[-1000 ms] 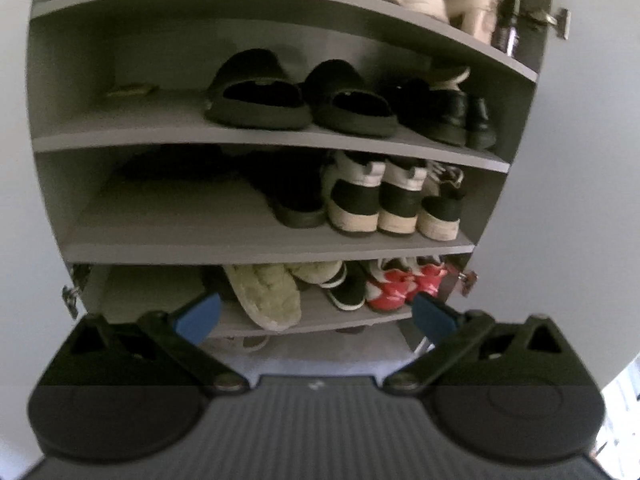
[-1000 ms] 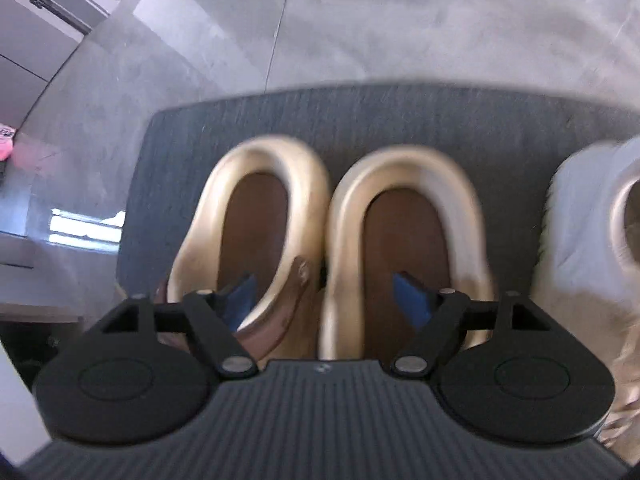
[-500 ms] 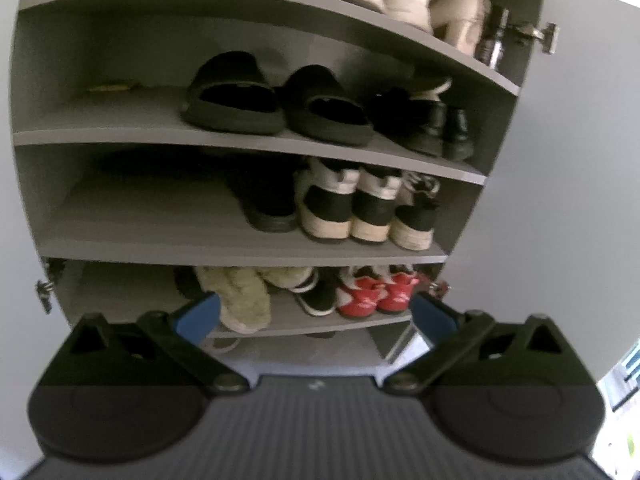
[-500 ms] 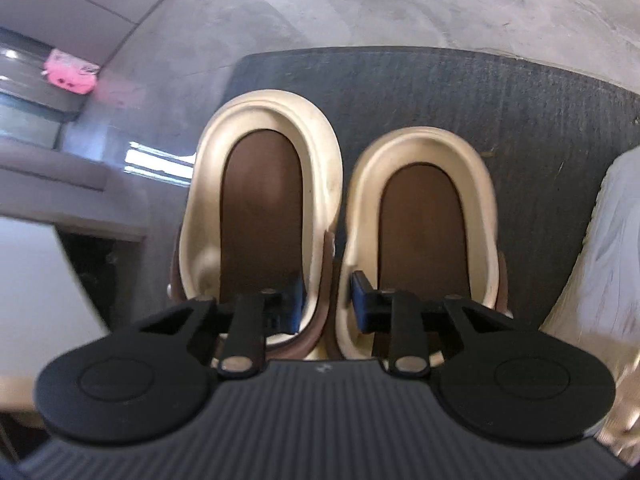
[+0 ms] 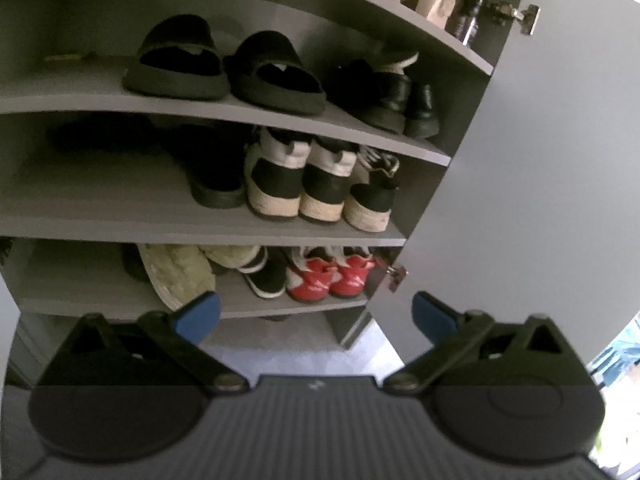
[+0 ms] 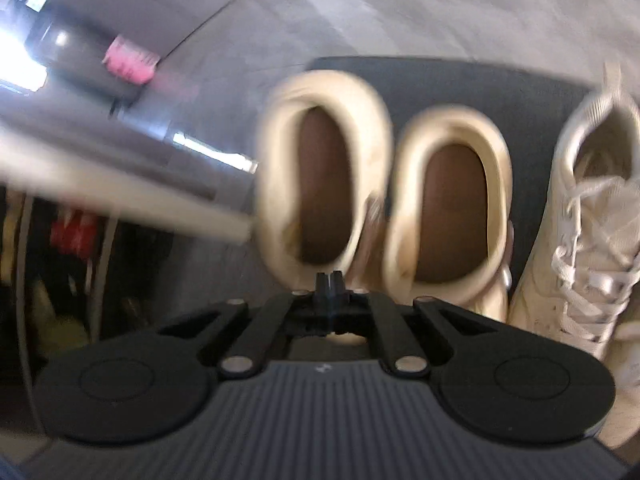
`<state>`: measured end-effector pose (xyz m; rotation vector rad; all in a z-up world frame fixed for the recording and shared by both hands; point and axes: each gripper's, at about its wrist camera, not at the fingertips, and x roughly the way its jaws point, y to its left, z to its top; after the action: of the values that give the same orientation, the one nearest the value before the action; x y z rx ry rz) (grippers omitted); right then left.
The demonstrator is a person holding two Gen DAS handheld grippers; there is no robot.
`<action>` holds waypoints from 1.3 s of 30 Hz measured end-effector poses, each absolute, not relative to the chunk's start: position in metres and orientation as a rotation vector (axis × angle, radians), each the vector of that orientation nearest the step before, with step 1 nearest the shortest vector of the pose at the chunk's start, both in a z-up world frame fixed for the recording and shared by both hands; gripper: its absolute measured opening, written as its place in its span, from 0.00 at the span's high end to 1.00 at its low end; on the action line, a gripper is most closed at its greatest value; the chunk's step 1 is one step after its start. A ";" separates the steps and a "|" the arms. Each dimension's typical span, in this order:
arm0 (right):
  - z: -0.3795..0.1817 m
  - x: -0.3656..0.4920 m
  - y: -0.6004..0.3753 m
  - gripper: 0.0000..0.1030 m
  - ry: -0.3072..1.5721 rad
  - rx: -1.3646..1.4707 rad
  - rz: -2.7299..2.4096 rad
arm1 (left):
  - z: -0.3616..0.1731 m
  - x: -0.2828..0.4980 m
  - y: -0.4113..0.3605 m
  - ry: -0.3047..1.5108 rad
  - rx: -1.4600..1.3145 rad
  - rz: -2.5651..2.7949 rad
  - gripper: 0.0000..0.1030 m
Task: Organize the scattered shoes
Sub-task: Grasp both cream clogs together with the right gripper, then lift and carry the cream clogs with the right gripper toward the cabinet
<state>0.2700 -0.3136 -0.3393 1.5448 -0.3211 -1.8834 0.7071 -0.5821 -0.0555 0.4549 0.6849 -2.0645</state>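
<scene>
Pair of gold shoes [image 6: 384, 196] (brown insoles) side by side, blurred.

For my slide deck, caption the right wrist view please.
Right gripper shut beside the tan shoes on a dark mat, white sneaker alongside.

Dim and shadowed inside the cabinet [image 5: 240, 200], deepest at the back of the shelves; daylight glare at the lower right edge. Strong motion blur across the right wrist view, smearing the floor [image 6: 440, 8] and bright reflections at left. Fisheye bending toward every edge.
</scene>
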 end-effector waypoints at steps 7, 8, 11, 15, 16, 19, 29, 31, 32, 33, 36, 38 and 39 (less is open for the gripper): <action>-0.328 0.254 -0.323 0.95 -0.183 1.507 -2.048 | -0.060 0.699 -0.579 0.686 0.475 -2.099 0.00; -0.332 0.249 -0.327 0.95 -0.160 1.504 -2.080 | -0.061 0.700 -0.578 0.678 0.477 -2.097 0.00; -0.350 0.232 -0.345 0.94 -0.181 1.475 -2.069 | -0.059 0.703 -0.576 0.690 0.468 -2.089 0.00; -0.364 0.231 -0.359 0.79 -0.281 1.321 -2.160 | -0.056 0.703 -0.562 0.665 0.483 -2.116 0.00; -0.367 0.230 -0.360 0.77 -0.294 1.308 -2.176 | -0.055 0.703 -0.559 0.661 0.492 -2.121 0.00; -0.382 0.220 -0.368 0.74 -0.289 1.245 -2.142 | -0.054 0.707 -0.552 0.677 0.495 -2.122 0.00; -0.401 0.211 -0.391 0.60 0.201 0.876 -1.840 | -0.058 0.719 -0.536 0.640 0.548 -2.079 0.00; -0.405 0.207 -0.398 0.42 0.237 0.877 -1.789 | -0.060 0.718 -0.533 0.656 0.555 -2.089 0.00; -0.408 0.206 -0.403 0.36 0.255 0.885 -1.755 | -0.061 0.715 -0.529 0.637 0.563 -2.098 0.00; -0.412 0.205 -0.408 0.31 0.272 0.893 -1.720 | -0.062 0.712 -0.526 0.607 0.575 -2.104 0.00; -0.426 0.212 -0.418 0.30 0.373 0.855 -1.674 | -0.070 0.704 -0.514 0.479 0.595 -2.125 0.00; -0.427 0.212 -0.417 0.33 0.364 0.846 -1.688 | -0.075 0.700 -0.510 0.453 0.604 -2.132 0.00; -0.426 0.208 -0.414 0.60 0.328 0.862 -1.701 | -0.079 0.697 -0.509 0.441 0.619 -2.134 0.00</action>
<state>0.2082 -0.4138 -0.4258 0.8617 0.3278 -1.7011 0.6973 -0.5088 -0.0792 0.6189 0.4407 -2.1337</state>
